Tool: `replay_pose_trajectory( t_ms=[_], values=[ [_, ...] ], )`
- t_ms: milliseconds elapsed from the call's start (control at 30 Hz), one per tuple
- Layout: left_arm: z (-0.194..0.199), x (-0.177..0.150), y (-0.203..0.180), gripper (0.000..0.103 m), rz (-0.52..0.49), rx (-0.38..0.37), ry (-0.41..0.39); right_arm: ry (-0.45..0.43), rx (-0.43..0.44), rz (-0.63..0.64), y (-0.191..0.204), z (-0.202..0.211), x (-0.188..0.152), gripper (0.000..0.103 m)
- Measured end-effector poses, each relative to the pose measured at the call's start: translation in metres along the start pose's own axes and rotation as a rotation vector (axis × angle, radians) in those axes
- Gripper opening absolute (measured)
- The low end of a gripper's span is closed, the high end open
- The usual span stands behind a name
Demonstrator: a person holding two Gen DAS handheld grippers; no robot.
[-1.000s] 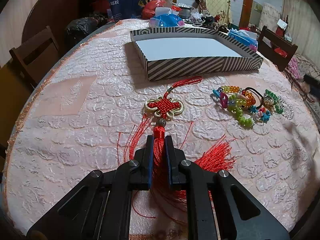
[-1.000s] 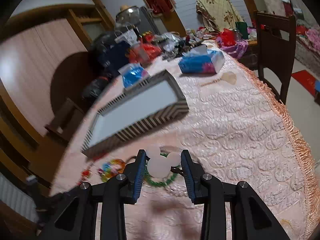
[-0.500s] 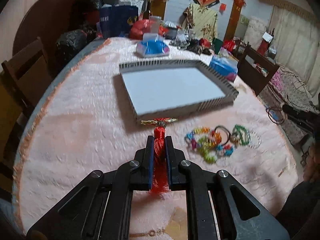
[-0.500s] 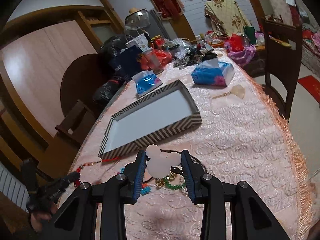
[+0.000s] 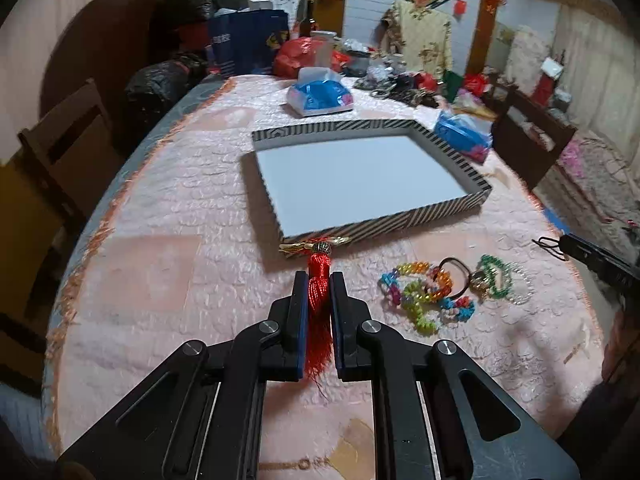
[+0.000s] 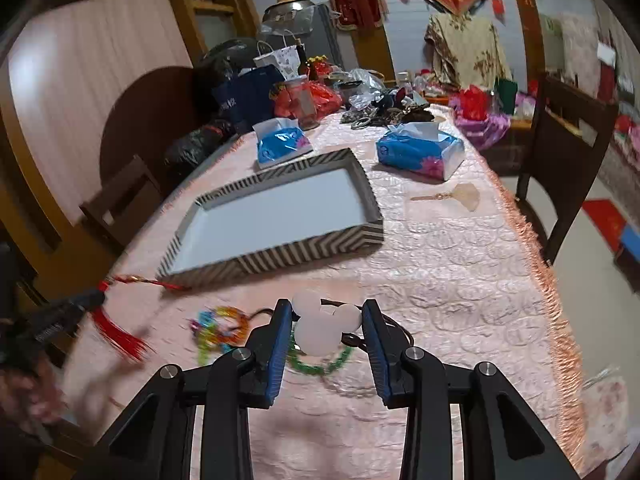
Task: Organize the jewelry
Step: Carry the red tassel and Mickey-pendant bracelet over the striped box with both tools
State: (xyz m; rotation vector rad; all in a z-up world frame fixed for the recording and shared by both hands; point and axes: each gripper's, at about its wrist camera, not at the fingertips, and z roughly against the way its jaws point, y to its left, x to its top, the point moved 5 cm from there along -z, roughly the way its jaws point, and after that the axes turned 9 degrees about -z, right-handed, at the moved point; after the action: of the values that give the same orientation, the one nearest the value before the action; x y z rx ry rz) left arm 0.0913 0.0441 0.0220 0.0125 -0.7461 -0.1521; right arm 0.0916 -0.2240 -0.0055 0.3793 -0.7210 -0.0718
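Observation:
My left gripper (image 5: pixel 319 280) is shut on the red tassel (image 5: pixel 319 300) of a Chinese knot ornament and holds it above the pink tablecloth. The gold-edged knot (image 5: pixel 316 246) shows edge-on just past the fingertips, in front of the striped tray (image 5: pixel 384 222). From the right wrist view the same gripper (image 6: pixel 100 294) and the hanging tassel (image 6: pixel 120 336) appear at the left. My right gripper (image 6: pixel 326 308) is shut on a white mouse-shaped charm (image 6: pixel 320 326) with a black cord. Below it lie a green bead bracelet (image 6: pixel 320 364) and colourful bracelets (image 6: pixel 220 326).
The tray (image 6: pixel 304 246) has a bare white floor. Blue tissue packs (image 6: pixel 420 152) (image 5: pixel 320 96), a small fan (image 6: pixel 460 196) and bags crowd the far end. Wooden chairs (image 5: pixel 60 148) (image 6: pixel 568 136) stand at both sides. Bracelets (image 5: pixel 424 296) lie near the tray.
My left gripper has risen with the knot ornament, which has left the cloth and now hangs from the grip. The right gripper's view has rolled level, with the white charm still held.

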Motion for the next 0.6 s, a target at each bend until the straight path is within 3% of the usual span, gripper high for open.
replay_pose_trajectory(
  t_ms=[233,600],
  values=[
    [0.007,-0.014,-0.036,0.009,-0.030,0.080,0.023,0.019,-0.020,0.030,0.004,-0.004,-0.022,0.034],
    [0.003,-0.021,-0.047,0.009,-0.050,0.091,0.048,0.035,-0.045,0.086,0.018,-0.009,-0.035,0.034]
  ],
)
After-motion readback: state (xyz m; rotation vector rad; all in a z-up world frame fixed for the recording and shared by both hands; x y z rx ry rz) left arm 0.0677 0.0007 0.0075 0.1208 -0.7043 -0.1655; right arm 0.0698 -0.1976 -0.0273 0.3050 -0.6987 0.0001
